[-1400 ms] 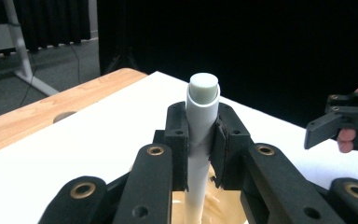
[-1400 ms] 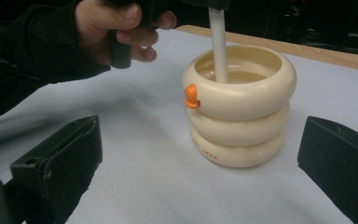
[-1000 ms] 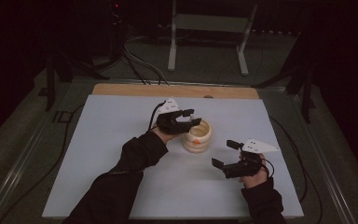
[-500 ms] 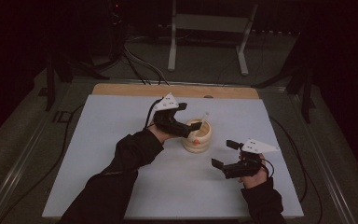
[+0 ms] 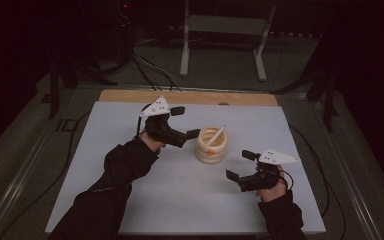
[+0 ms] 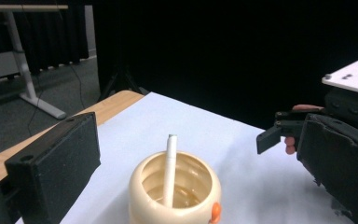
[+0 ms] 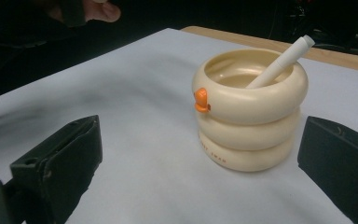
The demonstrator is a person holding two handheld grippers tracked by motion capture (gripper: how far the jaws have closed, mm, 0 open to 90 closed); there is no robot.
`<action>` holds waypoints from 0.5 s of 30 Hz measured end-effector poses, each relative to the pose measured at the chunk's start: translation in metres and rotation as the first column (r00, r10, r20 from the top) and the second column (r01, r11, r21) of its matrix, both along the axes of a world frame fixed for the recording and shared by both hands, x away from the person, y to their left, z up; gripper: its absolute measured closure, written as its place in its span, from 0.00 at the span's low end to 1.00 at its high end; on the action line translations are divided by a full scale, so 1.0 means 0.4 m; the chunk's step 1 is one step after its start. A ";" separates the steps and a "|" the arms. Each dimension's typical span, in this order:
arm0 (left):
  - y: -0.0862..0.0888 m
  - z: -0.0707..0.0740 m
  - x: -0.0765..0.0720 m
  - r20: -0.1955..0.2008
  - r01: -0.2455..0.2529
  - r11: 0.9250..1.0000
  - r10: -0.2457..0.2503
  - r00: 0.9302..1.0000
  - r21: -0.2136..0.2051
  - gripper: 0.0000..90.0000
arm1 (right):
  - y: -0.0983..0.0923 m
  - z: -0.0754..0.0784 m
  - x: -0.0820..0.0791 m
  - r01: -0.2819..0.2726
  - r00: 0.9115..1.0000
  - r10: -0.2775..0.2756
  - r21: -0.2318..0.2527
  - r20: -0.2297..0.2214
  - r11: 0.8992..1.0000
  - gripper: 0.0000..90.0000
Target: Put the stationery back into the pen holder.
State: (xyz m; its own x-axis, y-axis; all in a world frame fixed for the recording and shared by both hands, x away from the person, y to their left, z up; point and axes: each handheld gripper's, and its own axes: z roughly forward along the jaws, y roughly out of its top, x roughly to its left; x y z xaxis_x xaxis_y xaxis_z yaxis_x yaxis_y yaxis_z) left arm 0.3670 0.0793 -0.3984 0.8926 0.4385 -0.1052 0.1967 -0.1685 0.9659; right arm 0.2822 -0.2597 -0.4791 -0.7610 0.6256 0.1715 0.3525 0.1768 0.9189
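A cream holder (image 5: 211, 145), built of three stacked rings and carrying a small orange tab (image 7: 201, 100) on its top ring, is seen standing upright near the centre of the high view on the white table (image 5: 130, 200). A white pen (image 5: 215, 135) is seen standing inside it, tilted, with its upper end resting against the rim.

The left tool (image 5: 182, 123) is located just left of the holder in the high view. Its jaws are spread wide and nothing is held between them; in the left gripper view the holder is framed between them without contact.

The right tool (image 5: 239, 165) is located at the lower right of the high view, apart from the holder. Its jaws are likewise spread and empty.
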 end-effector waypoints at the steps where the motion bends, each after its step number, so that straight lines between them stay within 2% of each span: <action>1: 0.007 0.001 -0.004 0.002 -0.001 1.000 0.001 1.000 -0.001 0.00 | 0.001 0.000 0.000 -0.001 1.000 0.001 -0.002 0.000 1.000 0.00; 7: 0.049 -0.002 -0.031 0.010 -0.005 1.000 0.005 1.000 0.012 0.00 | 0.001 0.000 -0.001 -0.003 1.000 0.003 -0.004 0.000 1.000 0.00; 15: 0.099 -0.023 -0.060 0.007 -0.015 0.999 0.015 1.000 0.029 0.00 | 0.003 -0.001 -0.001 -0.002 1.000 0.003 -0.003 0.006 1.000 0.00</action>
